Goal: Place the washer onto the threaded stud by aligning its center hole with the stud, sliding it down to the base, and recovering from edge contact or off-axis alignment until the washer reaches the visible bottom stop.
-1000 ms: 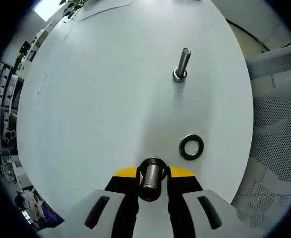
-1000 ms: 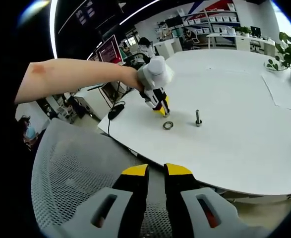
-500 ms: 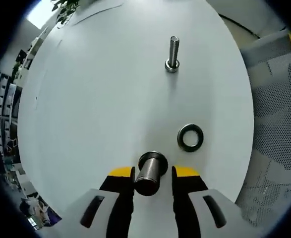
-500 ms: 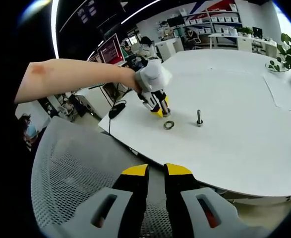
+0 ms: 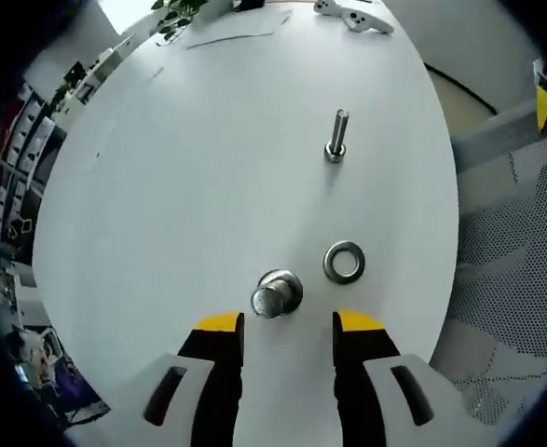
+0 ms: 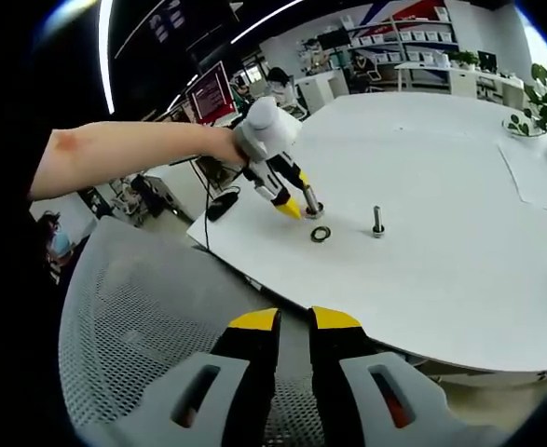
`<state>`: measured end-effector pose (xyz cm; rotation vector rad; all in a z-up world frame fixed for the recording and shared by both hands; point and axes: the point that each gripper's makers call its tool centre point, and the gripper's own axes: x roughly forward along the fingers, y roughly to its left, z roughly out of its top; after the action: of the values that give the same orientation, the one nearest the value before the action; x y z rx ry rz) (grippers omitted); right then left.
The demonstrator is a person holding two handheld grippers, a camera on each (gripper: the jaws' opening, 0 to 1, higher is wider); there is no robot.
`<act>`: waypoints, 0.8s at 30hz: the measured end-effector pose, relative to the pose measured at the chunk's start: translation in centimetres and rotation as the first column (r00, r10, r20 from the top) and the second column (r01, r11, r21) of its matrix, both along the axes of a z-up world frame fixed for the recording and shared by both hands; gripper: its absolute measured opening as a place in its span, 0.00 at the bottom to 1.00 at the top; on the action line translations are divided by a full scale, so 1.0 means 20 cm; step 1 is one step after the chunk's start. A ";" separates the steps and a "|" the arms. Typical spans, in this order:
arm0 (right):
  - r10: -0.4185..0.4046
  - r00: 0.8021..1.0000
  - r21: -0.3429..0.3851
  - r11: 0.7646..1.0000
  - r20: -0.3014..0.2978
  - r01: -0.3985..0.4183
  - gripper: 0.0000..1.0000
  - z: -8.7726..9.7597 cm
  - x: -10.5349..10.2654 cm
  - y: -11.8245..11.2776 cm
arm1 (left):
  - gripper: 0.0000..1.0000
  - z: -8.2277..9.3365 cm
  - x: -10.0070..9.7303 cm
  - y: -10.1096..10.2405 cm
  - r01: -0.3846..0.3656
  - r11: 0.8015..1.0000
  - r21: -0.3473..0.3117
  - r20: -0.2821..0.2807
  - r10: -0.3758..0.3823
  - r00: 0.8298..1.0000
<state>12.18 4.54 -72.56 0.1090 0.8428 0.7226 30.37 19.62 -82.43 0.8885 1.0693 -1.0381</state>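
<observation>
My left tongs [image 5: 278, 328] stand apart over the counter [image 5: 189, 177], gripping nothing. A stud [image 5: 275, 293] stands upright on the counter just ahead of the tips, seen end-on. The washer [image 5: 345, 262] lies flat just right of it, not yet picked up. A second threaded stud [image 5: 336, 136] stands upright farther off, well apart from both. My right tongs [image 6: 294, 326] hang near-closed and empty over a grey mesh chair [image 6: 133, 326], off the counter's near edge.

Risks, as I judge them: the near stud stands free on a slick surface, so a nudge while reaching for the washer may topple it. The thin, flat washer could skid away when pinched. A tilted washer may catch on the threads.

Surroundings: white, smooth, rounded counter; papers [image 5: 231, 26] and a potted plant [image 6: 545, 104] at its far side; shelves [image 6: 413, 37] and a dark screen [image 6: 212, 93] beyond.
</observation>
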 end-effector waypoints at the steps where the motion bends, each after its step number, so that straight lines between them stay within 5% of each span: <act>1: 0.000 1.000 0.001 1.000 0.001 0.000 0.15 0.00 0.00 0.00 | 0.36 0.01 0.00 0.00 -0.009 1.000 -0.012 0.005 0.010 1.000; 14: -0.001 1.000 0.011 1.000 0.004 0.001 0.15 0.01 0.00 0.00 | 0.36 0.12 -0.14 -0.01 0.005 0.997 -0.074 -0.004 -0.005 1.000; 24: -0.006 1.000 0.011 1.000 0.003 0.006 0.16 0.01 0.00 0.00 | 0.37 0.06 -0.23 -0.03 0.045 0.997 -0.059 -0.046 -0.048 0.998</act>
<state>12.17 4.55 -72.44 0.1203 0.8352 0.7213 25.69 19.04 -81.17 0.8491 1.0575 -1.1283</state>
